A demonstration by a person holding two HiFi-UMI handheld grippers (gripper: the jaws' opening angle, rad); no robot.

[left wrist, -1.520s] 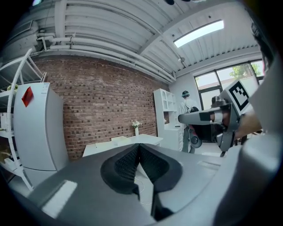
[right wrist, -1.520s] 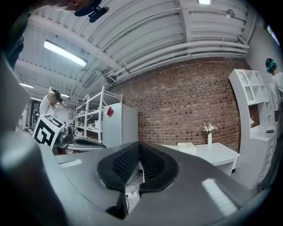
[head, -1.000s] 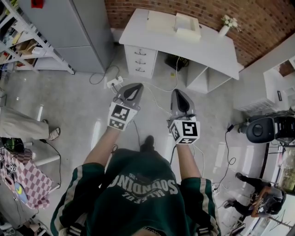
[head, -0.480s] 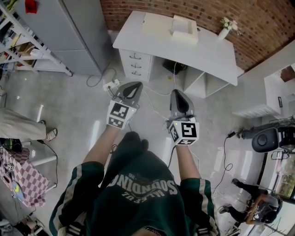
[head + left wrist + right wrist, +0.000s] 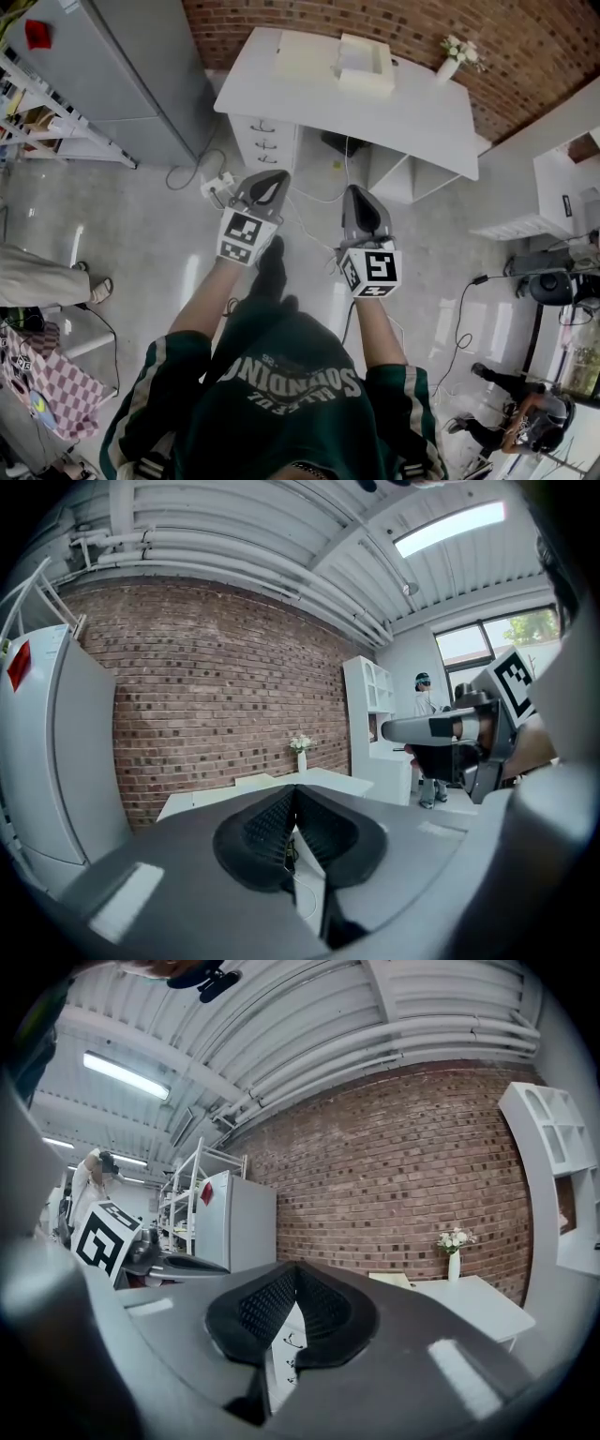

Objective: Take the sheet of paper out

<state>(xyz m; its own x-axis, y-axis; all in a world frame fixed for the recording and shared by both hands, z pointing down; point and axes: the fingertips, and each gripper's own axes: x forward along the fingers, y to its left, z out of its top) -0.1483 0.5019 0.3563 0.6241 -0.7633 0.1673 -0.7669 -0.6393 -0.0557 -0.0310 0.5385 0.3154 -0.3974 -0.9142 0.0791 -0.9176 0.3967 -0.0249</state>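
Step in hand was judged to be the approach: the table (image 5: 412, 103) stood well ahead, against the brick wall. The sheet of paper could not be made out in any view; it presumably sat in or on the cream box (image 5: 364, 66) or the flat cream unit (image 5: 305, 54) beside it. To do this well, both jaws should be opened before reaching in, and the sheet taken by a free edge and drawn out flat. The left hand-held gripper (image 5: 272, 180) and right hand-held gripper (image 5: 356, 192) were both closed with nothing between the jaws. Forearms were extended side by side at waist height, the grippers near level and pointing towards the table.
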